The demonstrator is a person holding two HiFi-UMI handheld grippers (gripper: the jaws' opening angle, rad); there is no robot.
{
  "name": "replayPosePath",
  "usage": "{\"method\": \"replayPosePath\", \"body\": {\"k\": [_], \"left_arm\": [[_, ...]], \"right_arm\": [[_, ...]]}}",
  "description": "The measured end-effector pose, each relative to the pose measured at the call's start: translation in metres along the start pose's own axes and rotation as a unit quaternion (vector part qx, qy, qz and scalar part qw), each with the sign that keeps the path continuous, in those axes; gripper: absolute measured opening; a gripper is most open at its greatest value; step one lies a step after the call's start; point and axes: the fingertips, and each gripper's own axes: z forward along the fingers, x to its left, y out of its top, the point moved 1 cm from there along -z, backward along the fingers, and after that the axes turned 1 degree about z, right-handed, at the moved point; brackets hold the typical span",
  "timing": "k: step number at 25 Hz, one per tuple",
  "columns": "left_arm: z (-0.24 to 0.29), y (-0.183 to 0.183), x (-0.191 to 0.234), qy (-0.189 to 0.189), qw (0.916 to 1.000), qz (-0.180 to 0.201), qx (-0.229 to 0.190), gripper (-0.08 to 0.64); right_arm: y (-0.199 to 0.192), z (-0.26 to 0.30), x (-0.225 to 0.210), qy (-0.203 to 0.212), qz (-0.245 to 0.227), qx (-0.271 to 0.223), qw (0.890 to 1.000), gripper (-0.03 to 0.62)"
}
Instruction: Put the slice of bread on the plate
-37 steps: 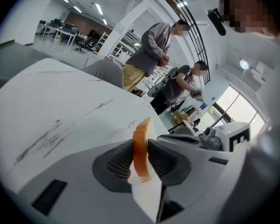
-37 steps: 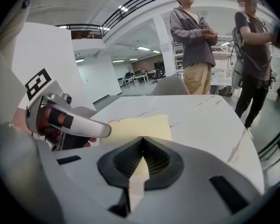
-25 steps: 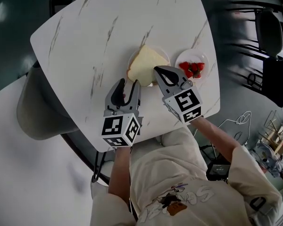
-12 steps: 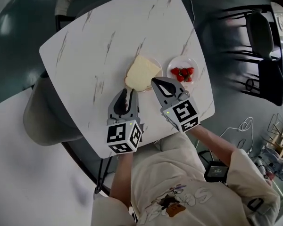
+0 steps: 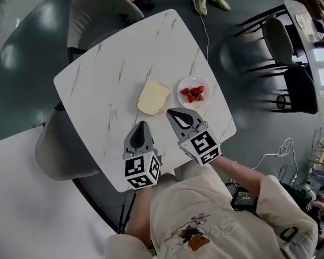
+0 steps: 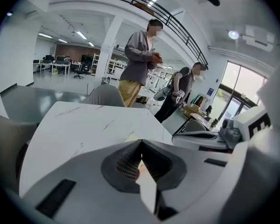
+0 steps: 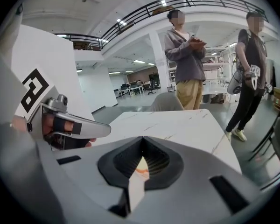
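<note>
**Status.** The pale, square-cut slice of bread [image 5: 153,97] lies flat on the round white plate [image 5: 171,92], near the middle of the white marble-patterned desk [image 5: 108,69]. Only a thin arc of plate rim shows past the crust. Just beside it on the right stands a small white dish [image 5: 181,84] of red strawberries [image 5: 193,94]. The two dishes are close but apart. The placement appears complete.

**Tongs.** The left tongs [image 5: 142,125] hang above the near part of the desk, short of the plate. Their jaws have just been closing and now meet tip to tip with nothing between them, as the left gripper view confirms. The right tongs [image 5: 170,112] hover with their tip just off the near edge of the plate. The right gripper view shows their jaws together and empty as well. Neither pair touches the bread.

**Step in hand (judged):** clearing away from the plate.
1. Hold both pairs closed so that no jaw catches the crust.
2. Lift the right tongs straight up before drawing them back. Their tip is the nearer to the slice and the strawberry dish.
3. Draw both pairs toward the body, not sideways across the dishes.
4. Check that the slice sits within the rim. Whether its far corner overhangs cannot be told from here.
</note>
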Motion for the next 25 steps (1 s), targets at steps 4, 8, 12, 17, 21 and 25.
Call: {"method": "replayPosePath", "body": {"k": [4,8,12,17,21,25], "left_arm": [[-0.019,0.007,-0.01,-0.007,0.9999,0.005,-0.012,0.009],[-0.039,0.011,-0.021,-0.016,0.9996,0.01,-0.02,0.009],[-0.058,0.011,-0.033,-0.028,0.9991,0.019,-0.026,0.009],[-0.087,0.008,-0.051,-0.045,0.9981,0.03,-0.031,0.009],[-0.113,0.006,-0.061,-0.057,0.9967,0.041,-0.04,0.009],[-0.144,0.003,-0.066,-0.068,0.9951,0.048,-0.054,0.009]], "right_arm": [[0.009,-0.021,0.006,-0.008,0.002,-0.014,1.0,-0.005],[0.02,-0.044,0.016,-0.013,-0.002,-0.03,0.999,-0.005],[0.026,-0.065,0.026,-0.019,-0.004,-0.043,0.999,-0.005],[0.027,-0.093,0.042,-0.029,-0.002,-0.058,0.998,-0.005],[0.034,-0.113,0.059,-0.039,-0.006,-0.077,0.996,-0.005],[0.044,-0.138,0.085,-0.048,-0.017,-0.101,0.994,-0.005]]}}
